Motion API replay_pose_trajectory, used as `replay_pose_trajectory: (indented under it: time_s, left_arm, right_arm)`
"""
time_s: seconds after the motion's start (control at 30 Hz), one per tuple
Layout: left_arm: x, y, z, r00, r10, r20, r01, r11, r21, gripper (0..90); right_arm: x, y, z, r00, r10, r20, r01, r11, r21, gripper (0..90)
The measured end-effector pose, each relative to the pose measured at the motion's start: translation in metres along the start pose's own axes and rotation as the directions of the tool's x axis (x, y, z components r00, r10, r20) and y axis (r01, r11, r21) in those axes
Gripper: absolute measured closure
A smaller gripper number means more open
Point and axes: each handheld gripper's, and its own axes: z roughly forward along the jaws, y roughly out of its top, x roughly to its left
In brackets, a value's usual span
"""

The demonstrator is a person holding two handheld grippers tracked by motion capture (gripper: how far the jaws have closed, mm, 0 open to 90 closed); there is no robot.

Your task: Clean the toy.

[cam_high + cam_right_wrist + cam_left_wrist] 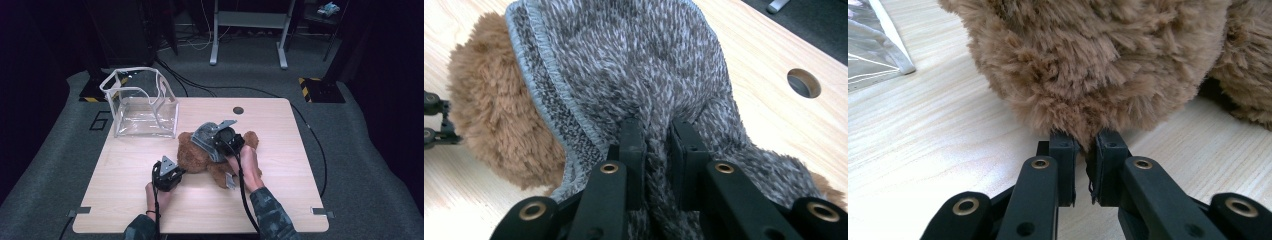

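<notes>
A brown plush teddy bear lies on the wooden table near its middle. A grey knitted hat covers part of the bear's head. My left gripper sits at the bear's near left side, shut on a tuft of its fur. My right gripper is over the bear, shut on a fold of the grey hat. In the right gripper view the hat's rim runs across the brown fur.
A clear plastic bag with white trim stands open at the table's far left corner; its edge shows in the left gripper view. A round cable hole is at the far edge. Cables cross the grey floor.
</notes>
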Motion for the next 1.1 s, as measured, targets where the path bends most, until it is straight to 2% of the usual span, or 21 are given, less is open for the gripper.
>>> replay_pose_trajectory:
  time_s: [0.1, 0.17, 0.33, 0.43, 0.47, 0.53, 0.67, 0.7, 0.77, 0.83, 0.9, 1.0, 1.03, 1.1]
  left_arm:
    - [-0.001, 0.0, 0.001, 1.0, 0.001, -0.008, -0.001, 1.0, -0.005, 81.9]
    - [-0.001, 0.0, 0.001, 1.0, 0.0, -0.007, 0.0, 1.0, -0.006, 81.9]
    - [0.0, 0.0, 0.0, 1.0, 0.004, -0.003, -0.004, 1.0, 0.003, 81.9]
    - [0.0, 0.0, 0.0, 1.0, 0.006, -0.003, -0.006, 1.0, 0.003, 81.9]
    - [0.0, 0.0, 0.0, 1.0, 0.007, -0.003, -0.007, 1.0, 0.004, 81.9]
    - [0.0, 0.0, 0.0, 1.0, 0.004, -0.003, -0.004, 1.0, 0.003, 81.9]
    - [0.0, 0.0, 0.0, 0.9999, 0.01, -0.004, -0.01, 0.9999, 0.004, 81.9]
    - [-0.001, 0.0, 0.0, 1.0, -0.003, -0.001, 0.003, 1.0, 0.003, 81.9]
    - [0.0, 0.0, 0.0, 0.9999, 0.014, -0.007, -0.014, 0.9999, 0.005, 81.9]
    - [0.0, 0.0, 0.0, 0.9999, 0.01, -0.006, -0.01, 0.9999, 0.004, 82.0]
    - [0.0, 0.0, 0.0, 0.9999, 0.009, -0.008, -0.009, 1.0, 0.003, 82.0]
    - [0.0, 0.0, 0.0, 0.9999, 0.008, -0.008, -0.008, 1.0, 0.001, 81.9]
    - [0.0, 0.0, 0.0, 1.0, 0.009, -0.004, -0.009, 0.9999, 0.005, 82.0]
    - [0.0, 0.0, 0.0, 1.0, 0.008, -0.005, -0.008, 0.9999, 0.005, 81.9]
  right_arm:
    - [0.0, 0.002, -0.002, 0.9995, 0.027, -0.017, -0.027, 0.9995, -0.018, 78.5]
    - [0.002, 0.005, -0.002, 0.9996, 0.01, -0.027, -0.011, 0.9991, -0.04, 78.6]
    - [0.017, 0.015, 0.001, 0.9986, -0.033, -0.041, 0.031, 0.9987, -0.04, 78.5]
    - [0.017, 0.016, 0.002, 0.9989, -0.027, -0.038, 0.025, 0.9991, -0.034, 78.6]
    - [0.017, 0.015, 0.002, 0.9991, -0.011, -0.041, 0.009, 0.9995, -0.032, 78.5]
    - [0.015, 0.015, 0.002, 0.9989, -0.025, -0.04, 0.023, 0.999, -0.039, 78.5]
    - [0.018, 0.017, -0.001, 0.9987, -0.005, -0.051, 0.002, 0.9986, -0.053, 78.5]
    - [0.019, 0.018, -0.003, 0.9983, -0.003, -0.059, 0.0, 0.9984, -0.056, 78.5]
    - [0.022, 0.02, -0.001, 0.9976, -0.017, -0.067, 0.013, 0.9979, -0.063, 78.5]
    - [0.024, 0.021, 0.001, 0.9973, -0.033, -0.066, 0.03, 0.9981, -0.053, 78.5]
    - [0.022, 0.019, 0.004, 0.9978, -0.04, -0.052, 0.038, 0.9983, -0.044, 78.5]
    - [0.016, 0.012, 0.004, 0.9988, -0.02, -0.044, 0.019, 0.9996, -0.021, 78.5]
    - [0.012, 0.01, 0.005, 0.9988, -0.027, -0.042, 0.026, 0.9994, -0.024, 78.5]
    - [0.009, 0.006, 0.002, 0.9994, -0.004, -0.035, 0.004, 0.9999, -0.012, 78.5]
